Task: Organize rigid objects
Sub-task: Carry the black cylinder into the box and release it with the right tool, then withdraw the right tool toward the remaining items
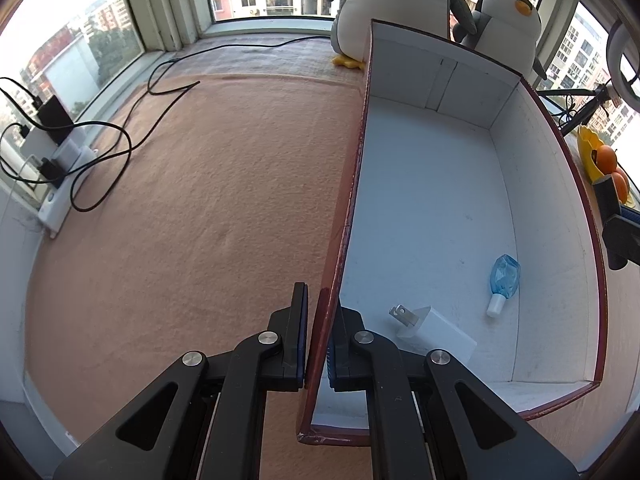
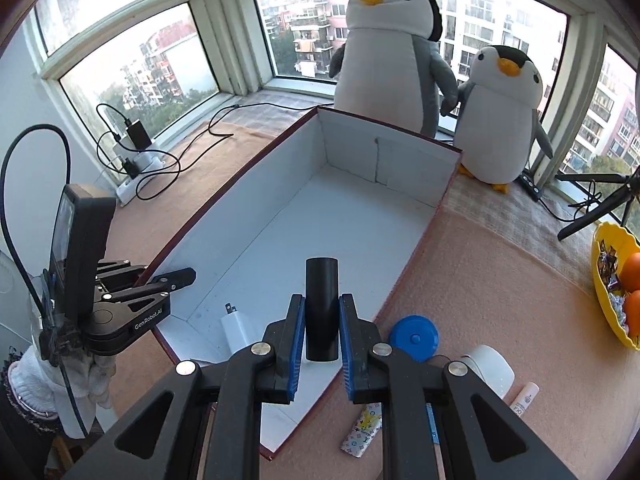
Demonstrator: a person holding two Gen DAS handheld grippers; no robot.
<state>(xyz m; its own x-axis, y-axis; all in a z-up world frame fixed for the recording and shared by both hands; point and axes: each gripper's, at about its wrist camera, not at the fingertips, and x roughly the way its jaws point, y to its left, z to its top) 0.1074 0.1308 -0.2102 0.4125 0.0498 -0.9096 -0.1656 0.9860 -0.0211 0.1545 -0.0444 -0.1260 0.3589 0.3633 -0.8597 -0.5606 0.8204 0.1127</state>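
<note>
Two grippers share the work: the left gripper [image 1: 318, 340] is clenched on the box wall [image 1: 348, 216], probably steadying the box [image 2: 280, 216], while the right gripper [image 2: 322, 344] grasps a black cylinder [image 2: 321, 308] above its near end, seemingly for dropping in. Inside lie one white charger [image 1: 434, 334] and one blue bottle [image 1: 504, 278]; four items wait on the carpet [image 2: 500, 280] to the right.

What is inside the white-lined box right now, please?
A white charger plug and a small blue bottle lie in the box; the near corner is covered by the jaws.
</note>
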